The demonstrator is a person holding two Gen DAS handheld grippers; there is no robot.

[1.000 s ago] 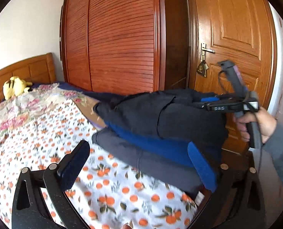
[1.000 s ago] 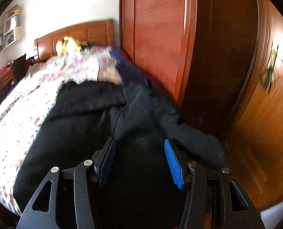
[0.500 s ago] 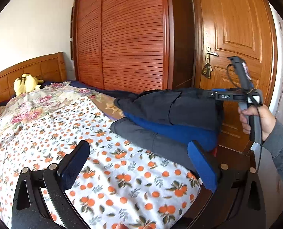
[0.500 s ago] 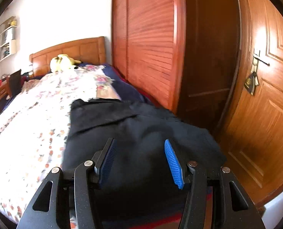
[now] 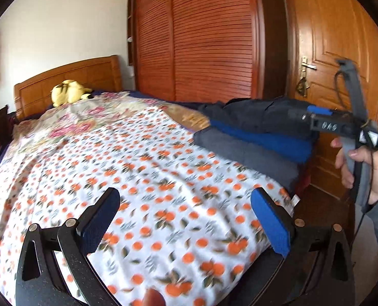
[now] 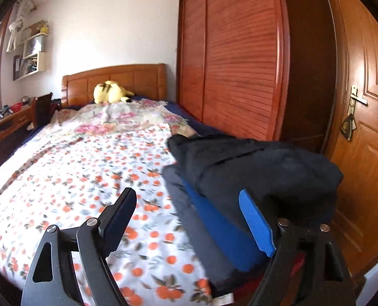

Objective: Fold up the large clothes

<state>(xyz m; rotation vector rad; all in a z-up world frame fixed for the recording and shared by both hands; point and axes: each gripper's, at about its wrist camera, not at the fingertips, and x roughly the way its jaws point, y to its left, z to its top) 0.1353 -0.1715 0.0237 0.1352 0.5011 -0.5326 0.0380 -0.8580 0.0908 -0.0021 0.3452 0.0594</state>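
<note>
The folded clothes stack (image 6: 252,178) sits at the foot corner of the bed (image 5: 138,178), on the wardrobe side: a dark navy garment (image 5: 260,112) on top, a blue layer (image 5: 265,140) beneath it, a grey layer (image 5: 239,153) at the bottom.

Right gripper (image 6: 199,219): jaws wide, holding nothing. In its own view the stack lies at 2 o'clock, just beside the blue right finger pad (image 6: 256,221); contact cannot be confirmed.

Left gripper (image 5: 186,224): jaws wide, empty, over the orange-print bedspread (image 5: 163,191). The stack lies at 1 o'clock, well apart.

The stack's long axis runs roughly along the bed's length, foot toward headboard (image 6: 117,79). The right gripper is the nearer one. Judgement: the stack looks complete; any squaring of its edge falls to the right gripper.
</note>
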